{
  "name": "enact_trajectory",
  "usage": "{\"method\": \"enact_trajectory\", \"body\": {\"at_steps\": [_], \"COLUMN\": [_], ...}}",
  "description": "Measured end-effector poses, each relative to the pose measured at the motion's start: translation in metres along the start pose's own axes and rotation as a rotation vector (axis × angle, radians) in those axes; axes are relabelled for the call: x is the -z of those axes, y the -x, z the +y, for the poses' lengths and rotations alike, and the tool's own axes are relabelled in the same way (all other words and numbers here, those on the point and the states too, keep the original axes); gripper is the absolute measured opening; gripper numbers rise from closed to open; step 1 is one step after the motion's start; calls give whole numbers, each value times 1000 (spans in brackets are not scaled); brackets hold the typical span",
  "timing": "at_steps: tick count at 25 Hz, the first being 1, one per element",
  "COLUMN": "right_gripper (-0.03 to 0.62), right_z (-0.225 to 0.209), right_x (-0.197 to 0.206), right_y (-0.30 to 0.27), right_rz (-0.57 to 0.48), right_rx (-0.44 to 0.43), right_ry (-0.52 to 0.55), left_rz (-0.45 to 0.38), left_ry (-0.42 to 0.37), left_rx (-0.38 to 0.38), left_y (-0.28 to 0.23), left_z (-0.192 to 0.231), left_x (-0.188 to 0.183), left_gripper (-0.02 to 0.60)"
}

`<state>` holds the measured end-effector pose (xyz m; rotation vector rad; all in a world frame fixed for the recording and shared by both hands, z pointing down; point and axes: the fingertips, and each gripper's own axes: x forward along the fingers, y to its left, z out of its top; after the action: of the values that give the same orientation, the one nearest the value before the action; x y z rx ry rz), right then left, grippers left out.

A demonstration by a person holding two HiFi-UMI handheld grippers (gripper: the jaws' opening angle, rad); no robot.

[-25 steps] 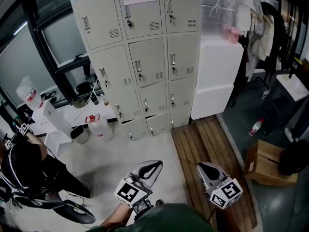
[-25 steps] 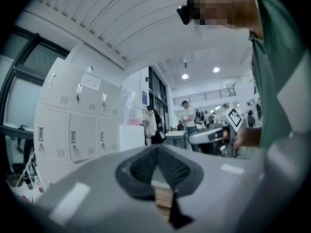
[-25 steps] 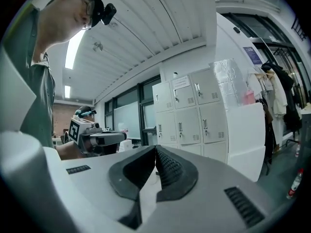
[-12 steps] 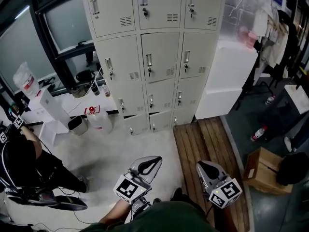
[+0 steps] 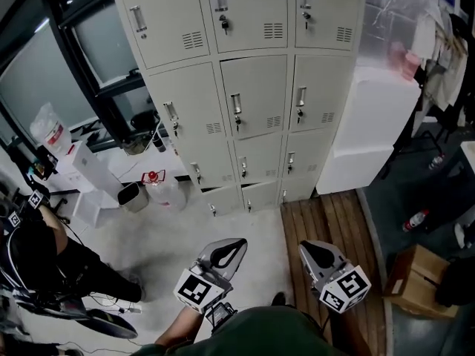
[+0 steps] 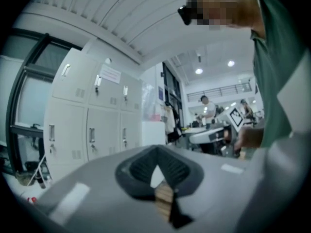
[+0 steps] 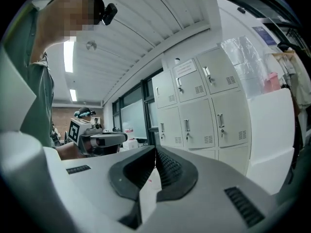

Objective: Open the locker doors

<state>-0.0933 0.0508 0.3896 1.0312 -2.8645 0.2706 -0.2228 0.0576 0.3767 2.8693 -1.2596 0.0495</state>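
Task object: locker bank (image 5: 252, 87), pale grey steel, three columns of doors. Every door in view sits closed and flush.
Object position: upright at the top of the head view, between the dark window frame (image 5: 82, 58) and a white block (image 5: 371, 124).
Left gripper (image 5: 231, 249): jaws brought together at the tips, with nothing between them.
Right gripper (image 5: 312, 251): jaws closed pad against pad and empty.
Bearing to object: the lockers lie straight ahead of both grippers and well apart from them. Pale floor (image 5: 185, 236) and wooden boards (image 5: 326, 221) lie between.
Alignment: the left gripper lines up roughly with the middle column and the right gripper with the right column.
Nearer hand: neither. The two grippers sit side by side, about equally far from the doors.
Handle axis: each door handle (image 5: 236, 104) is an upright bar near the door's left edge, with a lock just below it.
Hinge side (judged): the right edge of each door, so a pull at the handle should swing the door outward to the right.
Jaw orientation (judged): both pairs part sideways, which suits closing across an upright bar.
Requirement before contact: close the gap to the doors and part the jaws, as neither gripper can take a handle in its present state.
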Motion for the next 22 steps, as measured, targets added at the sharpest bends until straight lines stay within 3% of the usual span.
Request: {"method": "enact_trajectory", "body": {"at_steps": [8,16,22], "right_gripper": [5,6,5], "right_z": [-80,-137,-154], "right_x": [-15,-23,-28], "right_y": [-41,-32,-61], "right_rz": [-23,-33,-26], "right_rx": [-53,15,58], "right_ry": [18,4,4], "left_rz": [26,-14,7], "left_ry": [32,2,-10], "left_rx": [-42,108,138], "left_y": [-74,-155,-177], "left_z": [34,19,56], "left_x": [7,-5,0], "left_gripper": [3,3,3]}}
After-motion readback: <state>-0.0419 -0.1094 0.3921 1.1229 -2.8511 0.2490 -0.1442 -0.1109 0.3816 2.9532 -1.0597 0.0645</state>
